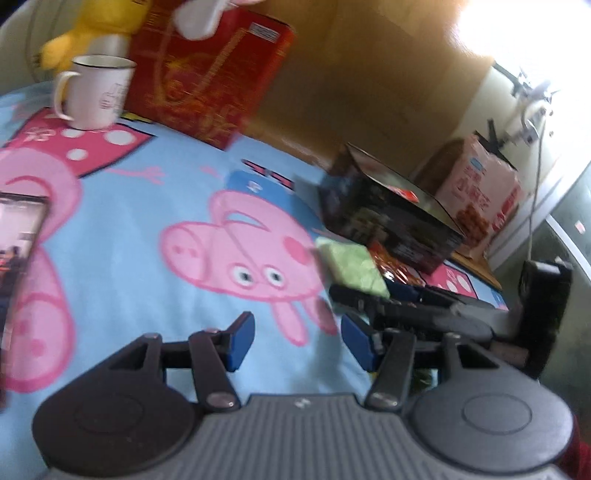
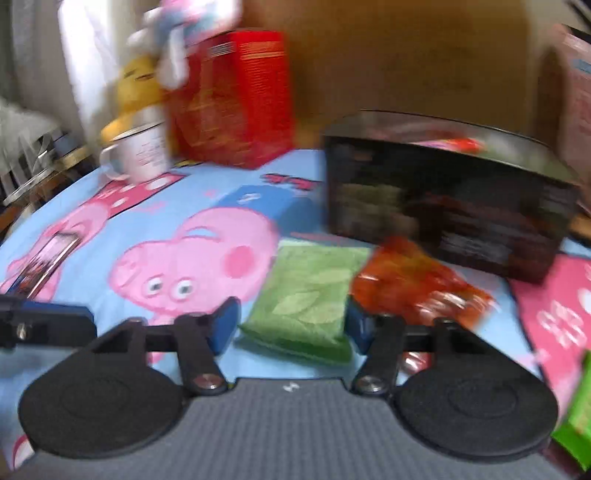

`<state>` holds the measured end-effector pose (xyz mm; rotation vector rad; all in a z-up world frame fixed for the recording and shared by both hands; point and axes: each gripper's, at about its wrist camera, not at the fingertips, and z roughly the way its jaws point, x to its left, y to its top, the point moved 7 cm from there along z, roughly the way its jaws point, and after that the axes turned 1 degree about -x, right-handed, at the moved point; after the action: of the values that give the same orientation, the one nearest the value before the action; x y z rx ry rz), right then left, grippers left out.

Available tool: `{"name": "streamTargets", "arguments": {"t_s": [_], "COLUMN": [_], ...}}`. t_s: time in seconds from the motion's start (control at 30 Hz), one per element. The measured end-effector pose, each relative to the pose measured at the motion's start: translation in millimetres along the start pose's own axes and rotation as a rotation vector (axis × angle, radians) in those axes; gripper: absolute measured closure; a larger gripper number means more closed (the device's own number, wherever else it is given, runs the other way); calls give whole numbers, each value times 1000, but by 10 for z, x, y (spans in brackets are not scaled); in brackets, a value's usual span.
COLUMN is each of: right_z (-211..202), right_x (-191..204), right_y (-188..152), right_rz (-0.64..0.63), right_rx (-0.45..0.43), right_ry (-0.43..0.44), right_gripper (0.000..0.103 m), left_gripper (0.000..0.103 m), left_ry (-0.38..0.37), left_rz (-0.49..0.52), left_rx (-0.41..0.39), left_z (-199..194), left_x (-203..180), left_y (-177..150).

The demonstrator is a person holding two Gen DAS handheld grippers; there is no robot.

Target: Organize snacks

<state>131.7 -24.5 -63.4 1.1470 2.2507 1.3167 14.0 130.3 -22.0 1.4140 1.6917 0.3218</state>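
Observation:
A green snack packet [image 2: 308, 295] lies flat on the cartoon-pig tablecloth, with an orange snack packet [image 2: 417, 280] at its right. Behind them stands an open black box [image 2: 443, 206] with something red inside. My right gripper [image 2: 291, 325] is open, its blue pads on either side of the green packet's near end; the image is blurred. My left gripper [image 1: 297, 341] is open and empty over the cloth. In the left wrist view the green packet [image 1: 351, 264], the orange packet [image 1: 395, 267] and the black box [image 1: 391, 218] lie to the right, with the right gripper [image 1: 424, 314] beside them.
A white mug [image 1: 96, 92], a red box [image 1: 210, 77] and a yellow plush toy [image 1: 92, 26] stand at the back left. A phone [image 1: 18, 251] lies at the left edge. A pink carton [image 1: 484, 195] sits behind the black box. A green item [image 2: 576, 413] is at the near right.

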Motion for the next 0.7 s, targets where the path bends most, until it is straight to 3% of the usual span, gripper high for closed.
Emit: {"name": "streamTargets", "arguments": {"t_s": [0.07,0.13,0.2,0.27,0.33,0.5,0.6,0.7], "right_z": [-58,-246,-470,-639,-754,-818,-812,-788], "right_x": [279,638,866,929,867,657,687,787], "right_y": [-59,-247,-472,-636,-719,-783,-743,-730], "right_rz": [-122,-291,-439,-511,-485,-252,-189,-170], "right_rx": [5,20,11,-23,-37,-3,-14,-14], "right_ry": [120,319,411,375,334,340,349,344], "right_gripper": [43,43,41,28,22,24,34,38], "left_gripper": [49,47,46,46,46,46,46,56], "left_ry": [10,5,-12,-37,-60,-93,-84,-69], "left_rz": [-13,-16,-6,8,25,89,96,97], "left_rx": [-15,-25,-24,-16,-1,44,62,65], "left_z": [-77,-143,-181,-191,-175,-30,55,62], "left_x": [125,209,232,219,169,-3,-18,-5], "left_y": [35,56,47,15,-40,-167,-207,-238]}}
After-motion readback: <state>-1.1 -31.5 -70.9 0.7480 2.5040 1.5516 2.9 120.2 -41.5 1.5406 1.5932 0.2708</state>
